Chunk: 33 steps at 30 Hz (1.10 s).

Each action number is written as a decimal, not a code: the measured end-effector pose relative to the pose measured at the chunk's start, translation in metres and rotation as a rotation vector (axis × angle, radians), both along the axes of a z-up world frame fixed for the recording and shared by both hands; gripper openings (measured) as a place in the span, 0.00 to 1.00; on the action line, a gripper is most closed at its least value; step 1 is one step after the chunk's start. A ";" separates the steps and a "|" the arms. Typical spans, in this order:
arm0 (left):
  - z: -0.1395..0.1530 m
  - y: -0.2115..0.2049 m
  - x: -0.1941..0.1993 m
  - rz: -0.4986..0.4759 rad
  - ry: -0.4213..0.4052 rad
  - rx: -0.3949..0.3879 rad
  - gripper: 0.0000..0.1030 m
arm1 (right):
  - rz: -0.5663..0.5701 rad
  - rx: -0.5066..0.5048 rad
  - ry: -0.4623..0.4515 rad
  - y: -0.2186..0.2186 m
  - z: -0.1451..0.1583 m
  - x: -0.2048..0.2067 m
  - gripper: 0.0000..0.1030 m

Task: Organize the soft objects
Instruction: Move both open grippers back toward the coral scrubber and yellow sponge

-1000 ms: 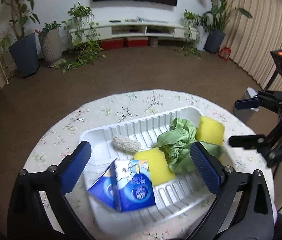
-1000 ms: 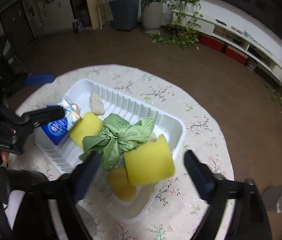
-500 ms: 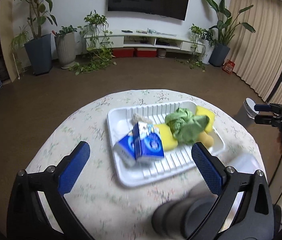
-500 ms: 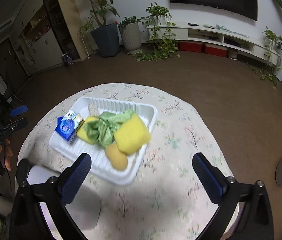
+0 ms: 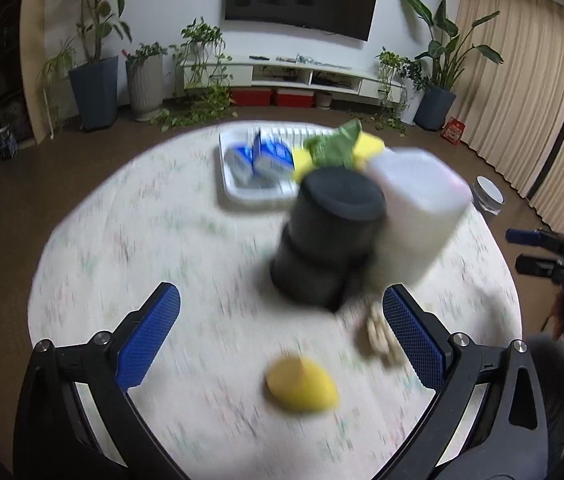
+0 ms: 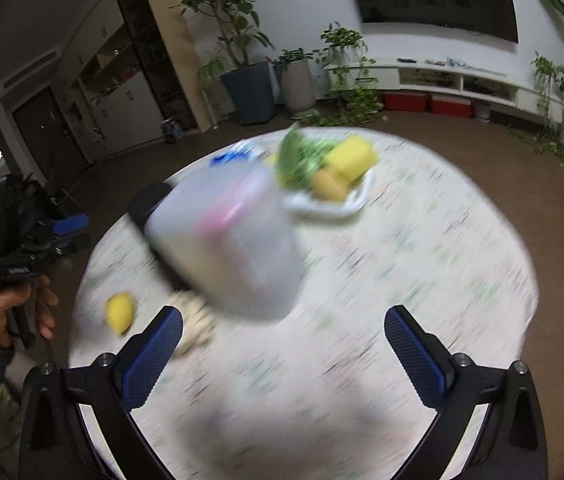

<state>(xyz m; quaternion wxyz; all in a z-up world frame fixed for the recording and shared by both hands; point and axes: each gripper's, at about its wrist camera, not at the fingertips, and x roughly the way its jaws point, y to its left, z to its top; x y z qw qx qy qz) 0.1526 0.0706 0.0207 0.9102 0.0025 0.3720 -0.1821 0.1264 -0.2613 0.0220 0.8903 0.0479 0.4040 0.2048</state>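
Both tongs, left (image 5: 280,344) and right (image 6: 282,354), gaping wide, gripping nothing. Nearly done, probably: yellow egg-shaped sponge (image 5: 302,386) and pale beige lump (image 5: 378,334) loose near desk (image 5: 122,240) front edge; rest already piled in white tray (image 5: 230,184) at far edge.

On the tabletop (image 5: 154,240), a tray (image 5: 228,178) is sitting at the far side, holding packets (image 5: 268,154) at its left, a cloth (image 5: 336,146) in the middle and sponges (image 6: 352,156) at its right. Nearer, a dark container (image 5: 328,236) is standing left of a translucent jar (image 5: 418,216), touching it. Nearest are lying a rounded piece (image 5: 302,386) and a blurred lump (image 5: 378,336).
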 end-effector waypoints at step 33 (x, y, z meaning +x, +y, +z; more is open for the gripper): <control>-0.055 -0.006 -0.055 0.176 0.145 -0.059 1.00 | 0.006 -0.098 0.012 0.116 -0.048 -0.023 1.00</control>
